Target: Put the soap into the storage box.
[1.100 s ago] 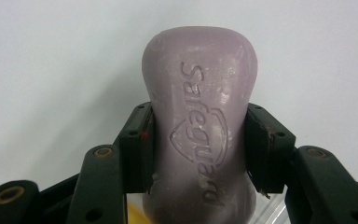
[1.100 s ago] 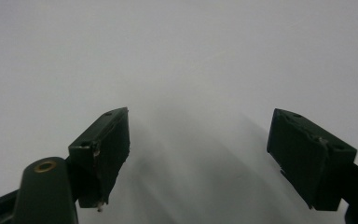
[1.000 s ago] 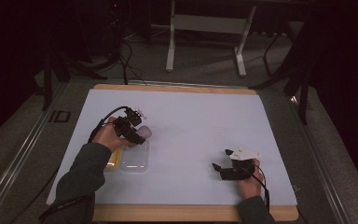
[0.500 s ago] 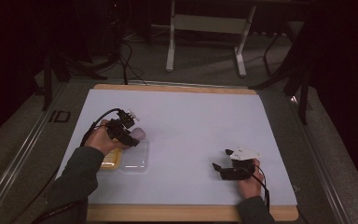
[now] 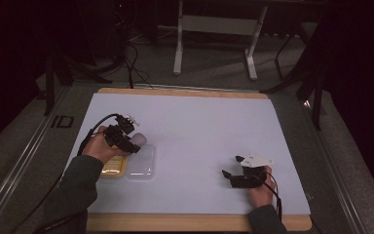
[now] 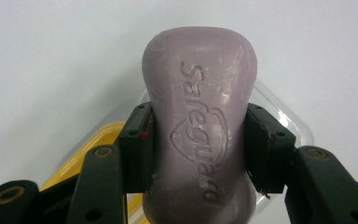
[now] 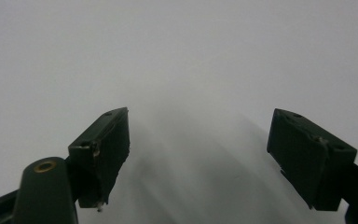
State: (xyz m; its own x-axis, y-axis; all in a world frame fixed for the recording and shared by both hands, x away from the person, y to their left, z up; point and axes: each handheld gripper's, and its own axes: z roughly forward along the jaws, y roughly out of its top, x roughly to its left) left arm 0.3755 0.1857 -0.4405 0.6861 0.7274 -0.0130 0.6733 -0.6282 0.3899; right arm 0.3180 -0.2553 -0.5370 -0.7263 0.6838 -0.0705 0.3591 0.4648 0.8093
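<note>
Nearest the table's front edge, the right gripper (image 5: 237, 174) rests on the white tabletop (image 5: 209, 131), jaws spread, holding nothing. Farther left, the left gripper (image 6: 198, 140) pinches a lilac bar of soap stamped "Safeguard" (image 6: 198, 126) above a clear plastic lid (image 5: 142, 165) and a yellow soap tray (image 5: 113, 167). Soap is slick, so I'd guess a tilt could slide it free.

Soap bar (image 6: 199, 135): pale purple, rounded, waisted in the middle, with "Safeguard" and a shield pressed into its face; clamped across its narrow middle between two black jaws, held above the box.
Soap box (image 5: 141, 164): clear plastic lid part lies open on the white table sheet, just beside its yellow tray (image 5: 113, 166), at the left side.
Box in left gripper view: yellow tray (image 6: 91, 149) and clear lid (image 6: 284, 119) lie under the bar.
</note>
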